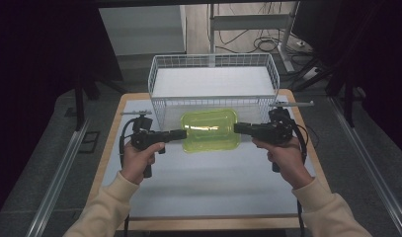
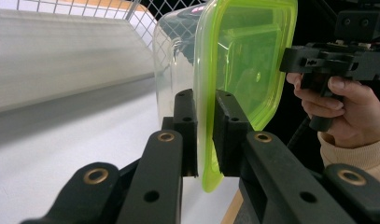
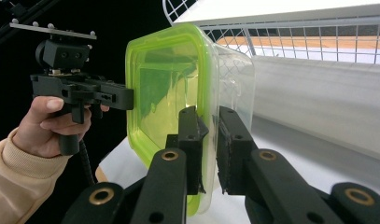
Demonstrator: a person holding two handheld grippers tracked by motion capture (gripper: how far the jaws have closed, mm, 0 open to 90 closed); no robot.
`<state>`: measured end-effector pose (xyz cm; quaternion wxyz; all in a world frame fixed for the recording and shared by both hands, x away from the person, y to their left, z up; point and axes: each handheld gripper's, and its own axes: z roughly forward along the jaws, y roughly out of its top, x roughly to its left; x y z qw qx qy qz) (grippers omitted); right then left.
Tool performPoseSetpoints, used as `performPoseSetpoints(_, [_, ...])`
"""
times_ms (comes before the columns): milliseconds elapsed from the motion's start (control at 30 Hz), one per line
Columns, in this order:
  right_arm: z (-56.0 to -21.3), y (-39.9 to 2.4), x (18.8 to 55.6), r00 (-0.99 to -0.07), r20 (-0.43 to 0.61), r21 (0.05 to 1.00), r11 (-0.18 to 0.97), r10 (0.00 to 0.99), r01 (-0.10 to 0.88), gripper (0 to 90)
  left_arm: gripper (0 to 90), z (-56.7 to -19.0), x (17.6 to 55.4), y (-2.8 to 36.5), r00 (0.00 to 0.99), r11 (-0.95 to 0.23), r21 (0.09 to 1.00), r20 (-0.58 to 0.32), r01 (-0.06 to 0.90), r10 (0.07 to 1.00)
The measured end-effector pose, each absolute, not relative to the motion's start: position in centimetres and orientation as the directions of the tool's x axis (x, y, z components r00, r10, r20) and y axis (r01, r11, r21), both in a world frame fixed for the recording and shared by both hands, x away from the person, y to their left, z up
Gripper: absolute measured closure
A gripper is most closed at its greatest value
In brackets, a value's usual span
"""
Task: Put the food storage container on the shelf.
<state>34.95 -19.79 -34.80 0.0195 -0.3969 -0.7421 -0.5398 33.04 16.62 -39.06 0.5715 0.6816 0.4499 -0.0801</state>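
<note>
Starting at the left of the table, your left gripper [image 1: 180, 134] is clamped on the left rim of the container [image 1: 211, 129], a clear tub with a translucent green lid; in the left gripper view the two pads pinch the lid's edge [image 2: 207, 140] with almost no gap between them. The container hangs level between your hands, above the white table [image 1: 198, 182] and just in front of the near wall of the wire basket [image 1: 213, 103], apart from it as far as the high view lets you judge. On the right, your right gripper [image 1: 239, 128] holds the opposite rim in the same way; in the right gripper view its jaws stand narrow, closed on the lid's edge and the tub wall [image 3: 208, 135] beneath it. You appear to be in the carrying step: the container is gripped at both ends and looks lifted clear of the tabletop, and the basket ahead seems the likely place for it. The next move calls for more height, enough for the tub's underside to pass over the basket's top wire, then a forward travel with both hands in step. Keep the two grips level with each other, since each holds only a thin edge and a twist could let the lid slip or pop off.
</note>
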Motion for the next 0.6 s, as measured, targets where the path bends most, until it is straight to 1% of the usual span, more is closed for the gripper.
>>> performPoseSetpoints(367, [-34.3,-19.5,36.1,-0.681,0.460,0.785,0.096,0.570,0.611,81.8,81.3,-38.3,33.7,16.8,0.579,0.059,0.709,-0.619,0.703,0.530])
performPoseSetpoints(600, [-33.6,-19.4,36.9,-0.681,0.455,0.793,0.086,0.573,0.603,81.8,81.4,-37.0,34.6,16.8,0.584,0.056,0.719,-0.605,0.693,0.541])
